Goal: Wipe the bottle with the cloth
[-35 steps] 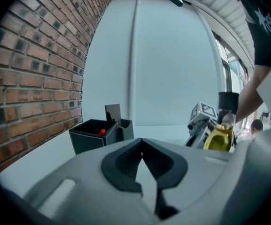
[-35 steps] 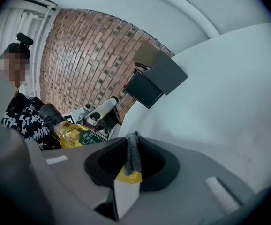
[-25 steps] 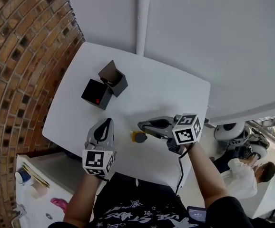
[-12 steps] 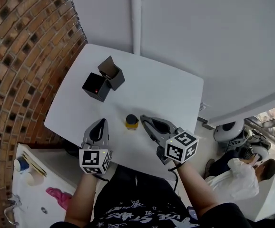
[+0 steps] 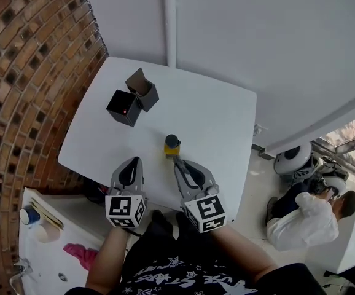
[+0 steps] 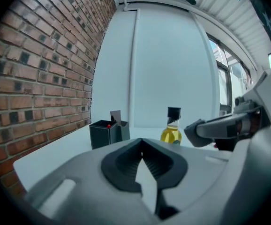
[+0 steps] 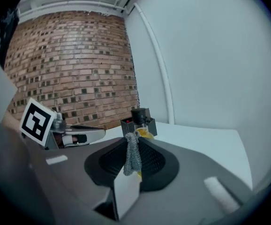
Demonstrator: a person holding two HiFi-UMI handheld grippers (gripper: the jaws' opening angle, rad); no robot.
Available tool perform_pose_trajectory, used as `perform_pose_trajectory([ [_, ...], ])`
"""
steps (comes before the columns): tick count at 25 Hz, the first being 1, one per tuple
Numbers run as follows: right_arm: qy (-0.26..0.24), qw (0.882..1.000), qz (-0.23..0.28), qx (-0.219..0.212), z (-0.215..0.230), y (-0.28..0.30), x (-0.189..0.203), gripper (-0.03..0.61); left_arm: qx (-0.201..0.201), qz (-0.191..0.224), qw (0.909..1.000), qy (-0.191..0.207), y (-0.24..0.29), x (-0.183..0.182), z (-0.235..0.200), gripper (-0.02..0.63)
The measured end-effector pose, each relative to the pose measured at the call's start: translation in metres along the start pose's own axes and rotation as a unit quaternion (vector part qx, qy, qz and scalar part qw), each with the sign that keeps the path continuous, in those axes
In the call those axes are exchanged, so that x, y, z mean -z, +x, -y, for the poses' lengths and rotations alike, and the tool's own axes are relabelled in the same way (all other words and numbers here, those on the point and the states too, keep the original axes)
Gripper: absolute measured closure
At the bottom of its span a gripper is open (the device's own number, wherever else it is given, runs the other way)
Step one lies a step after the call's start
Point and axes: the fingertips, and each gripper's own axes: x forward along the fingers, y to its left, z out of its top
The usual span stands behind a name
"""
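Note:
A small bottle (image 5: 172, 145) of yellow liquid with a black cap stands upright near the front of the white table (image 5: 214, 118). My right gripper (image 5: 178, 162) sits just on the near side of it, shut on a thin grey cloth (image 7: 131, 154) that hangs between the pads. In the right gripper view the bottle (image 7: 141, 123) rises straight beyond the cloth; whether they touch I cannot tell. My left gripper (image 5: 136, 162) rests to the left of the bottle, apart from it, shut with nothing in it. From the left gripper (image 6: 141, 142) view the bottle (image 6: 172, 128) shows ahead to the right.
Two open black boxes (image 5: 132, 97) stand at the table's far left, close to the brick wall (image 5: 24, 72). A white pipe (image 5: 169, 17) runs up the wall behind. A person (image 5: 306, 220) sits on the floor at right. A low shelf (image 5: 48, 251) lies at lower left.
My right gripper has swung from the bottle's right side round to its near side, pointing at it. The left gripper has barely moved.

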Motion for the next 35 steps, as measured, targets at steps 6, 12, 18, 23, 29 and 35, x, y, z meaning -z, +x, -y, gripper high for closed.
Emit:
perform_pose_trajectory([
  [6,-0.103,0.992,-0.018,0.066,-0.043,0.028,0.005,0.514,0.027,0.000,0.9996,0.010,-0.012,0.001,-0.013,0.609],
  [12,-0.205,0.968,-0.025,0.144,-0.053,0.054,-0.012,0.514,0.032,0.002,0.9995,0.006,-0.023,0.002,-0.030,0.609],
  [18,-0.245,0.951,-0.030,0.188,-0.046,0.072,-0.012,0.514,0.044,0.000,0.9990,0.004,-0.031,0.007,-0.040,0.609],
  [23,-0.233,0.947,-0.039,0.218,-0.036,0.075,-0.007,0.514,0.047,-0.001,0.9989,-0.003,-0.033,0.014,-0.045,0.609],
  [29,-0.230,0.945,-0.050,0.227,-0.032,0.077,0.005,0.514,0.053,-0.005,0.9985,-0.014,-0.037,0.023,-0.044,0.609],
  [35,-0.219,0.945,-0.075,0.230,-0.023,0.083,0.025,0.514,0.051,-0.008,0.9985,-0.016,-0.040,0.027,-0.048,0.609],
])
